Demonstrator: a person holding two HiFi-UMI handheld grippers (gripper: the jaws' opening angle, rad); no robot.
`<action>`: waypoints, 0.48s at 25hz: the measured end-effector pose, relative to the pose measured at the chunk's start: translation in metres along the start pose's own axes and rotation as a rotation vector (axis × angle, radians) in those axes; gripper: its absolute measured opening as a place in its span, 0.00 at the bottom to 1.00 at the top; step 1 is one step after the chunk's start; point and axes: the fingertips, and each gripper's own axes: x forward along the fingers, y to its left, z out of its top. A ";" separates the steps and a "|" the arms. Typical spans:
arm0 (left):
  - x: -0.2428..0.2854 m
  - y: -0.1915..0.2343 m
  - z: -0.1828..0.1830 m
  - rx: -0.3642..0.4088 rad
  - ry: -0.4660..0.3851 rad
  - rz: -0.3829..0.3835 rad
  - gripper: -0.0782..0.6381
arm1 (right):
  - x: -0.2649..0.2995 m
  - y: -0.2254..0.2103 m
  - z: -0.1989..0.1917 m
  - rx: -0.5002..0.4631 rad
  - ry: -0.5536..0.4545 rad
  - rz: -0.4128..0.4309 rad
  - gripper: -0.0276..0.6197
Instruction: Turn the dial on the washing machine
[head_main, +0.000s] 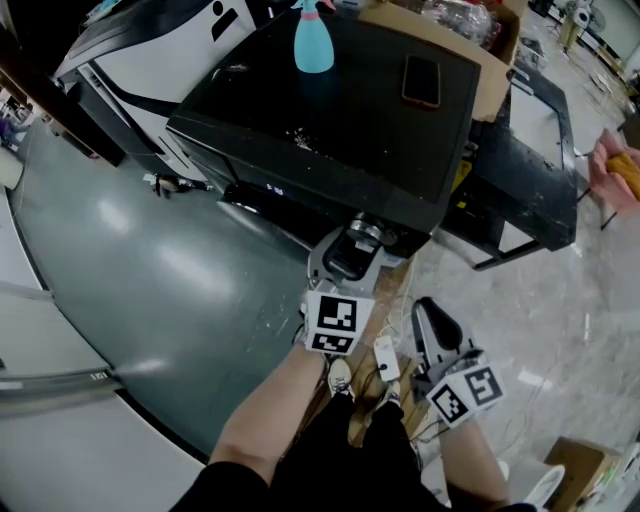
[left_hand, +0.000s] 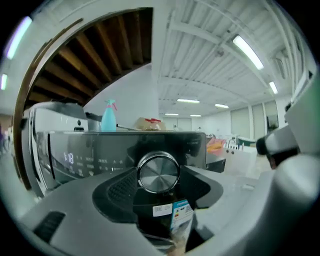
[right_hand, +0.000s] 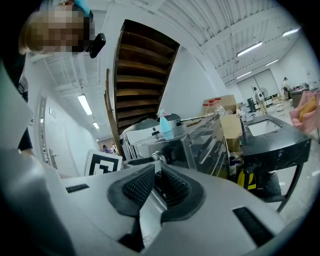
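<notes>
Left gripper (head_main: 362, 240) is pinching the silver dial (left_hand: 158, 171) near the front right corner of the washing machine (head_main: 330, 120). Its own view is showing that grip clearly, while the head view is barely showing it. Right gripper (right_hand: 157, 182) is hanging just beside it, jaws pressed together on nothing.

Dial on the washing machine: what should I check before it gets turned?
1. Dial sits between the left gripper jaws: ok.
2. Jaws closed onto the dial's sides: ok, they appear to touch it.
3. Right gripper shut, empty, away from the dial: ok.
4. Display lit: ok.
5. Spray bottle upright and phone flat on top: ok.
6. Setting the dial points to: cannot tell.
</notes>
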 end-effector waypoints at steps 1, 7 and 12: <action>0.000 0.001 0.000 -0.065 -0.004 -0.012 0.48 | 0.000 0.000 0.000 0.000 0.000 0.001 0.10; -0.001 0.002 0.000 -0.081 -0.014 -0.005 0.48 | -0.001 -0.002 0.001 -0.001 -0.003 -0.001 0.10; -0.003 -0.001 -0.006 -0.027 0.000 -0.003 0.48 | -0.003 -0.003 0.001 0.002 -0.003 -0.006 0.10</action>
